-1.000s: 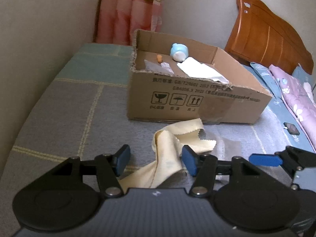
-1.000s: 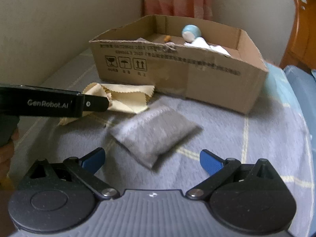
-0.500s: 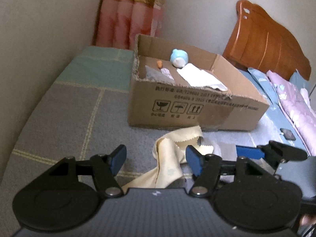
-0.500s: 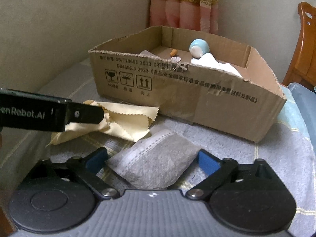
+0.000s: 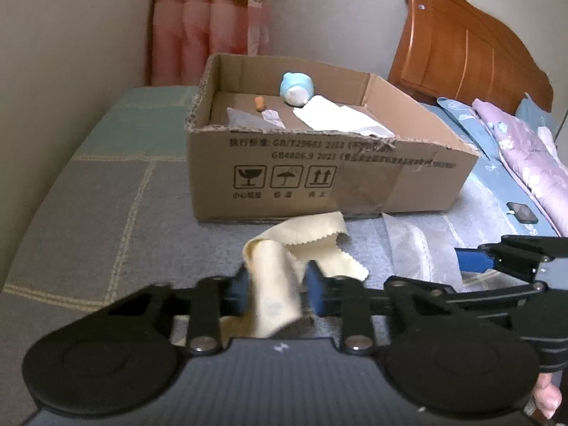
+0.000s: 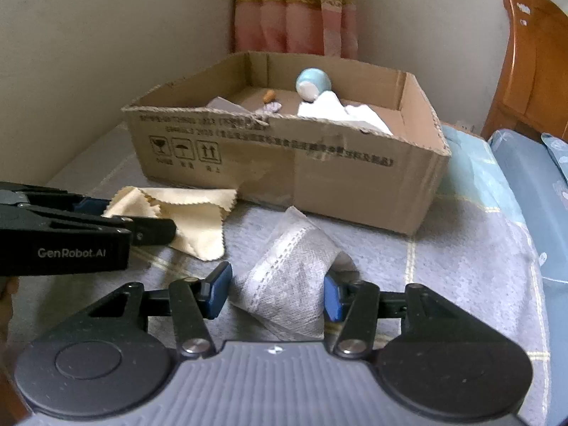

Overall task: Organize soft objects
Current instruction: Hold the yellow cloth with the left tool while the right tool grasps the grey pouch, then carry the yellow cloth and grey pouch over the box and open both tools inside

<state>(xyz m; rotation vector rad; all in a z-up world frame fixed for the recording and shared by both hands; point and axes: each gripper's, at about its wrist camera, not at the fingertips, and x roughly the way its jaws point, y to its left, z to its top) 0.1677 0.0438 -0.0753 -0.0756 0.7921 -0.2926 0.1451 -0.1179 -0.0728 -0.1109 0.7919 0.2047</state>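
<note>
My left gripper (image 5: pixel 275 291) is shut on a pale yellow cloth (image 5: pixel 280 277), which is bunched between its blue pads and trails onto the bed; the cloth also shows in the right wrist view (image 6: pixel 191 220). My right gripper (image 6: pixel 277 294) is shut on a grey fabric pouch (image 6: pixel 291 280), which bulges between its pads; the pouch also shows in the left wrist view (image 5: pixel 411 248). An open cardboard box (image 5: pixel 319 177) stands just beyond both, also visible in the right wrist view (image 6: pixel 319 174). It holds a blue-and-white plush (image 5: pixel 296 88), white cloth (image 5: pixel 337 117) and a small orange item (image 5: pixel 260 103).
The bed has a grey and teal checked cover (image 5: pixel 106 195). Walls and a pink curtain (image 5: pixel 209 25) are at the far left. A wooden headboard (image 5: pixel 461 56), blue and purple pillows (image 5: pixel 525 149) and a small dark device (image 5: pixel 522 211) lie right.
Both grippers have closed from open: the left onto the yellow cloth, the right onto the grey pouch. Both views sit closer to the box, and the gripped fabrics are bunched up.
</note>
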